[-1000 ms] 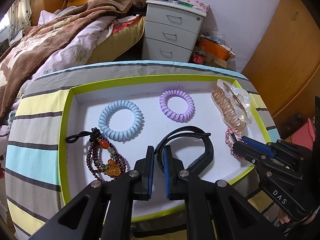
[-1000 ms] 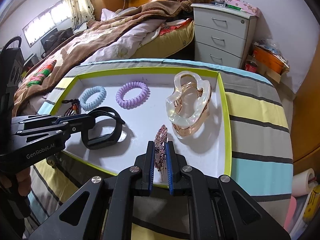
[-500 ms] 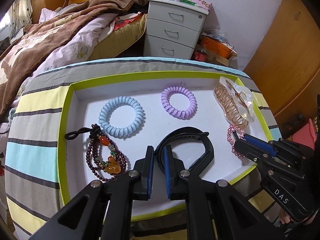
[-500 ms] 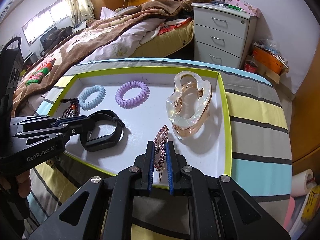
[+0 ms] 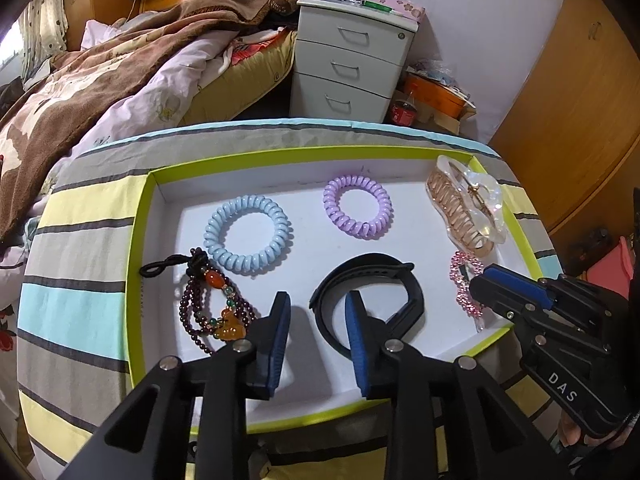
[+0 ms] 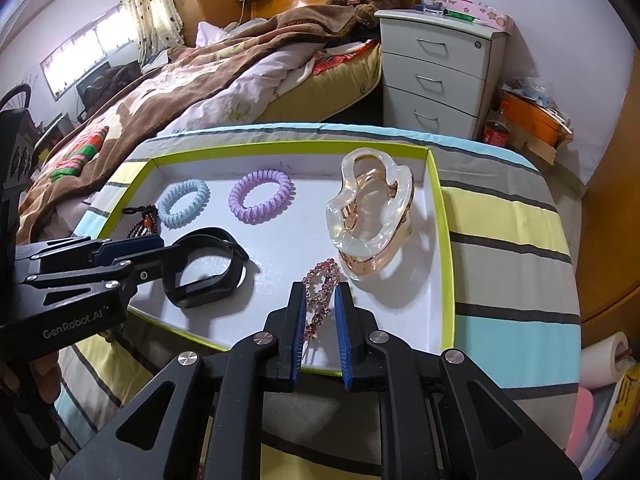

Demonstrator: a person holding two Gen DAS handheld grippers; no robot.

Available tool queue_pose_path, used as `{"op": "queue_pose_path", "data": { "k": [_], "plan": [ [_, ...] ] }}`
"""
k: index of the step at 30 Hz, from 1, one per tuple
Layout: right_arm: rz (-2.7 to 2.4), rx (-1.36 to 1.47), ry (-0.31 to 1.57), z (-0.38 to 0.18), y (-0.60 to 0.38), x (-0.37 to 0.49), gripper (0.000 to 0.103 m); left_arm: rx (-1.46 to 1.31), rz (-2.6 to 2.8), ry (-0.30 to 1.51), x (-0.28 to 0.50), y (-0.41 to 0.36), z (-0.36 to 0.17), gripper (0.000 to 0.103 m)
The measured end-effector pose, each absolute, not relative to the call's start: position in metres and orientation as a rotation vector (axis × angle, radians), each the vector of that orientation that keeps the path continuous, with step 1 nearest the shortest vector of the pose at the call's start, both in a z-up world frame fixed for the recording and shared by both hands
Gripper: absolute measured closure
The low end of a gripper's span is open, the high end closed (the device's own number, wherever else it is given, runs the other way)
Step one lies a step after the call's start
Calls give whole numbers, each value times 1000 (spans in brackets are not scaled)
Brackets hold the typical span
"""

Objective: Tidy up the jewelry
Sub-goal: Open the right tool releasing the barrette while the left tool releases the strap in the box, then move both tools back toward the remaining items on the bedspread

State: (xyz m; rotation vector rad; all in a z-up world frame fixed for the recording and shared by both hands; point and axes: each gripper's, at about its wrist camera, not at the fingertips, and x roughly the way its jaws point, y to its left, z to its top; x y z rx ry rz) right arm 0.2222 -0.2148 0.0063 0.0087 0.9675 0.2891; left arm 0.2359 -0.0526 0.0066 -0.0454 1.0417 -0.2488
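A white tray with a lime rim [image 5: 144, 240] holds the jewelry. My left gripper [image 5: 318, 298] hangs over its near side with jaws opening. The left end of a black band [image 5: 372, 264] lies between them, and neither pad presses on it. My right gripper [image 6: 320, 288] is also opening. A pink beaded hair clip [image 6: 320, 280] rests on the tray floor between its blue pads, with a gap on each side. Farther back lie a blue coil hair tie [image 5: 248, 234], a purple coil tie [image 5: 358, 206], a clear claw clip [image 5: 464, 208] and a dark bead bracelet [image 5: 212, 312].
The tray sits on a round table under a striped cloth [image 5: 76, 264]. Beyond the table are a bed with a brown blanket [image 5: 100, 80], a white drawer unit [image 5: 352, 64] and a wooden door [image 5: 580, 112]. A paper roll [image 6: 604, 360] lies on the floor to the right.
Both pairs of jaws have parted. The left one has let go of the black band and the right one has let go of the pink clip. Neither hand has shifted.
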Motion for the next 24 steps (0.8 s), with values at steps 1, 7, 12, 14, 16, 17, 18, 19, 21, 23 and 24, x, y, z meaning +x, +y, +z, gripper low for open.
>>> {"op": "queue_pose_path", "data": {
  "k": [1,7,12,14,16,17,18,19,21,23,24],
  "plan": [
    [288,11,964,7,-214,222,88,-46,-250,1040,235,-53,8,70],
    [284,26,936,15,-214,213,82,-45,-248,1020,228,-53,14,61],
    [288,44,901,26,-212,202,82,-41,-244,993,216,-50,25,57],
    [287,43,887,31,-211,195,82,-42,-241,980,210,-49,29,55],
    [287,45,877,34,-210,189,81,-46,-242,972,205,-47,33,54],
    [286,44,871,37,-209,185,81,-45,-239,969,202,-46,34,54],
    [286,44,867,38,-208,183,81,-45,-240,965,199,-45,36,54],
    [287,45,862,39,-208,180,81,-47,-239,961,196,-44,37,54],
    [289,49,853,42,-207,173,81,-49,-241,954,190,-42,40,54],
    [290,52,843,45,-205,166,81,-52,-240,947,184,-39,43,54],
    [292,53,840,46,-205,163,81,-53,-239,944,181,-37,45,53]
  ]
}}
